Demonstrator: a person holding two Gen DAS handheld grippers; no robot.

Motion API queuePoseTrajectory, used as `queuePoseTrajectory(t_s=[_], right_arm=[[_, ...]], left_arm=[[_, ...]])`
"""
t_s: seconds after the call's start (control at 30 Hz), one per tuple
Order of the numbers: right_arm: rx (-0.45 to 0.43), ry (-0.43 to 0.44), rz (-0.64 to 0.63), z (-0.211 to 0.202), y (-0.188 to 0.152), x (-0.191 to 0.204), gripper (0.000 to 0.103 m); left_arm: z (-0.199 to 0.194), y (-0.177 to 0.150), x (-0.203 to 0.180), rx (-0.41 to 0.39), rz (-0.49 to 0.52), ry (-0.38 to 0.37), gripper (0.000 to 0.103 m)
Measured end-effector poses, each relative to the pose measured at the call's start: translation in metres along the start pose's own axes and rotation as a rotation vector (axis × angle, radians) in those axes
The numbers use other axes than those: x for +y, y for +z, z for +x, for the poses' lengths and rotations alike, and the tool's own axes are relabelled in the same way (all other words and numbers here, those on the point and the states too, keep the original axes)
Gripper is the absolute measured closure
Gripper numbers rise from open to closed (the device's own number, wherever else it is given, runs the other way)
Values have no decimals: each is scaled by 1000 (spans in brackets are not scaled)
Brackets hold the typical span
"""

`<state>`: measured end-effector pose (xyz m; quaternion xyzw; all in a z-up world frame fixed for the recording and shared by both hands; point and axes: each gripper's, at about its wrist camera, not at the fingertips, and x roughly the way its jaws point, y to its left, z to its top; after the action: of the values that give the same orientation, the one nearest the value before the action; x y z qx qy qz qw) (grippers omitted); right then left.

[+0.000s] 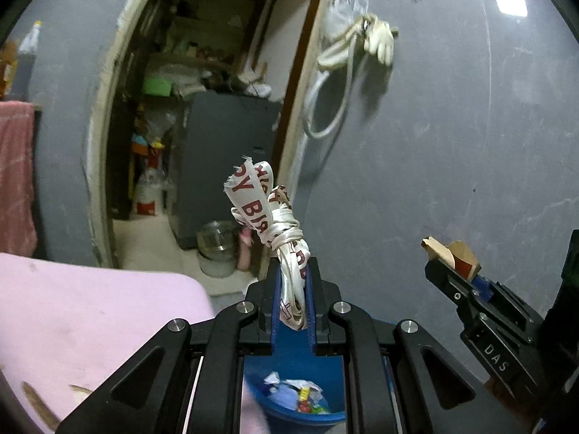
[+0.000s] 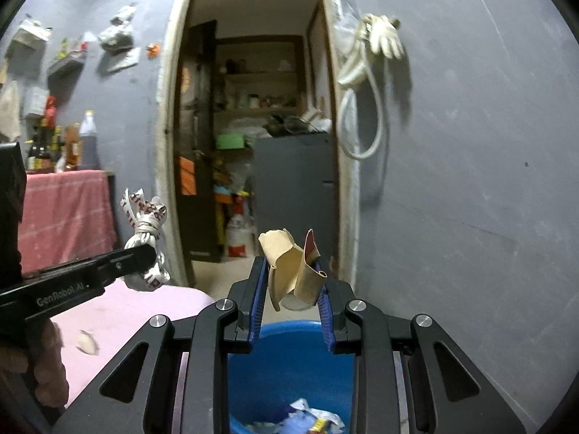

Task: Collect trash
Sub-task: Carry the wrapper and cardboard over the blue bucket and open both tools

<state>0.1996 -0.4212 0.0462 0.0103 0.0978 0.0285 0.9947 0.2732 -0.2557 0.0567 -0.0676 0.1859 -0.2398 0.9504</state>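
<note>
Grey wall (image 2: 470, 181), doorway (image 2: 253, 108) ahead. Pink bed (image 1: 90, 307) at left. Blue bin (image 2: 289, 372) below both claws, wrappers already inside.

Left gripper (image 1: 294, 285) pinches knotted ribbon (image 1: 275, 213) near its lower loops; printed tail stands above jaws. Soft, light, slick satin: likely to slide, so best held at knot.

Right gripper (image 2: 293, 282) clamps curled brown card (image 2: 293, 271), jaws partly closed around it. Light, springy, crushable; mid-fold hold looks secure.

both claws (image 1: 294, 282) (image 2: 294, 278) clamped, side by side

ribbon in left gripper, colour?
White ribbon with dark red lettering; left wrist view shows it best.
</note>
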Motion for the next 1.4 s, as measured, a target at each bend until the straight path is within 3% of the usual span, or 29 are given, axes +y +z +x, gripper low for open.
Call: queuePoseTrajectory(t_s=[0.43, 0.63, 0.8, 1.0, 1.13, 1.3, 1.4], right_arm=[[189, -19, 121, 30, -34, -45, 78], [268, -8, 133, 44, -46, -49, 77], [315, 6, 154, 51, -52, -52, 72], [346, 16, 151, 57, -54, -50, 68], [332, 17, 149, 56, -49, -48, 62], [311, 19, 136, 52, -44, -42, 54], [299, 21, 132, 51, -40, -37, 52]], left_arm=[[76, -35, -3, 293, -66, -5, 93], [94, -53, -4, 386, -83, -2, 93], [107, -62, 0, 453, -128, -11, 85], [108, -61, 5, 480, -148, -8, 77], [97, -55, 8, 445, -161, 0, 68], [81, -44, 14, 405, -150, 24, 66], [69, -37, 18, 369, -157, 36, 59]])
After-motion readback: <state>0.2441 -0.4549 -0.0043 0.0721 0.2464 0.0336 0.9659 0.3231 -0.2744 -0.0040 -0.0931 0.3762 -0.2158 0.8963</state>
